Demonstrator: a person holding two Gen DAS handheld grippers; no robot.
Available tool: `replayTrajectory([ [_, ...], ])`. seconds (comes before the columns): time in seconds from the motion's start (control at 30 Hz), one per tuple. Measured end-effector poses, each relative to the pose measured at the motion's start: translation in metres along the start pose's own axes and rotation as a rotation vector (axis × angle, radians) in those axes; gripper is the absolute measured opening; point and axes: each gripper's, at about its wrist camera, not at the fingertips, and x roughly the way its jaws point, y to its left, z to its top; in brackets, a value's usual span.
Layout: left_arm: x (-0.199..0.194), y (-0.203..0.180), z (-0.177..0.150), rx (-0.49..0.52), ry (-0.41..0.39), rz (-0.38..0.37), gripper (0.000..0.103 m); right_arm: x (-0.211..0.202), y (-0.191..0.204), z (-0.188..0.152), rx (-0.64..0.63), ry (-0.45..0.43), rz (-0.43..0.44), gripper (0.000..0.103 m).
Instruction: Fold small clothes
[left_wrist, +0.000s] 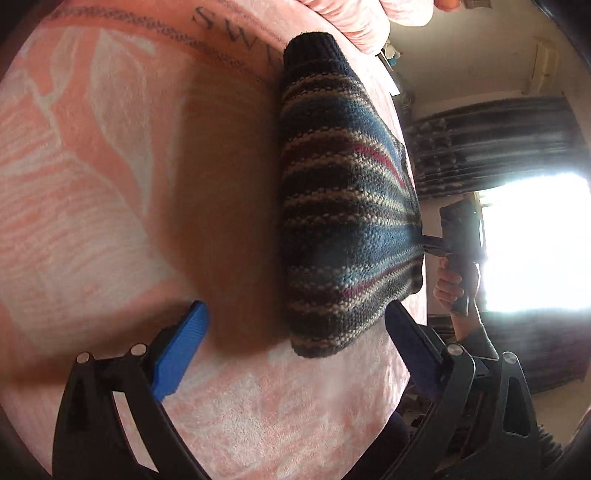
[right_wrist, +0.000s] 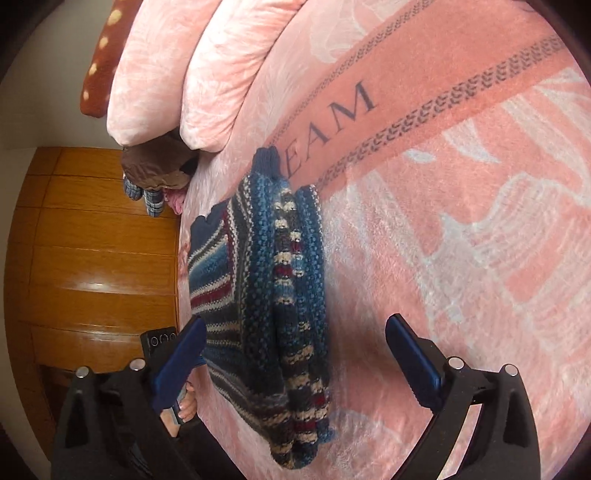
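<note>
A striped knit sweater (left_wrist: 343, 206) in blue, black, cream and red lies folded lengthwise on a pink blanket (left_wrist: 110, 184), close to the bed's edge. My left gripper (left_wrist: 295, 308) is open, its blue pads either side of the sweater's near end. In the right wrist view the sweater (right_wrist: 266, 295) lies bunched between the blue pads of my right gripper (right_wrist: 295, 323), which is open just above it. The right gripper (left_wrist: 430, 247) also shows edge-on at the sweater's far side, with a hand (left_wrist: 448, 286) holding it.
Pink pillows (right_wrist: 166, 74) and a brown spotted cushion (right_wrist: 99, 74) lie at the head of the bed. A brown and plaid clothes heap (right_wrist: 155, 173) sits by the edge above wooden furniture (right_wrist: 92, 258). A bright window (left_wrist: 535, 240) and dark curtain (left_wrist: 491, 140) are beyond.
</note>
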Motion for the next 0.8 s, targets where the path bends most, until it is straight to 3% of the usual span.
replayTrajectory([
  [0.13, 0.019, 0.008, 0.008, -0.038, -0.015, -0.173, 0.096, 0.038, 0.009, 0.021, -0.030, 0.079, 0.021, 0.095],
  [0.2, 0.033, 0.005, 0.015, -0.031, 0.017, -0.215, 0.096, 0.054, 0.016, 0.029, -0.055, 0.117, 0.025, 0.095],
  [0.43, 0.079, -0.018, 0.025, 0.038, 0.101, -0.259, 0.096, 0.083, 0.032, 0.045, -0.101, 0.164, 0.079, 0.095],
  [0.6, 0.094, -0.032, 0.022, 0.035, 0.103, -0.158, 0.095, 0.101, 0.045, 0.048, -0.126, 0.161, 0.088, 0.095],
  [0.63, 0.096, -0.035, 0.021, 0.032, 0.102, -0.117, 0.087, 0.103, 0.047, 0.049, -0.128, 0.158, 0.082, 0.093],
  [0.67, 0.098, -0.037, 0.020, 0.030, 0.106, -0.069, 0.068, 0.106, 0.049, 0.049, -0.126, 0.156, 0.073, 0.083],
  [0.7, 0.100, -0.035, 0.020, 0.009, 0.111, -0.036, 0.059, 0.111, 0.050, 0.050, -0.116, 0.157, 0.056, 0.060],
  [0.73, 0.102, -0.031, 0.023, -0.034, 0.120, -0.048, 0.046, 0.114, 0.048, 0.049, -0.103, 0.159, 0.061, 0.053],
  [0.8, 0.104, -0.025, 0.024, -0.063, 0.130, -0.061, 0.039, 0.113, 0.051, 0.044, -0.106, 0.137, 0.059, 0.048],
])
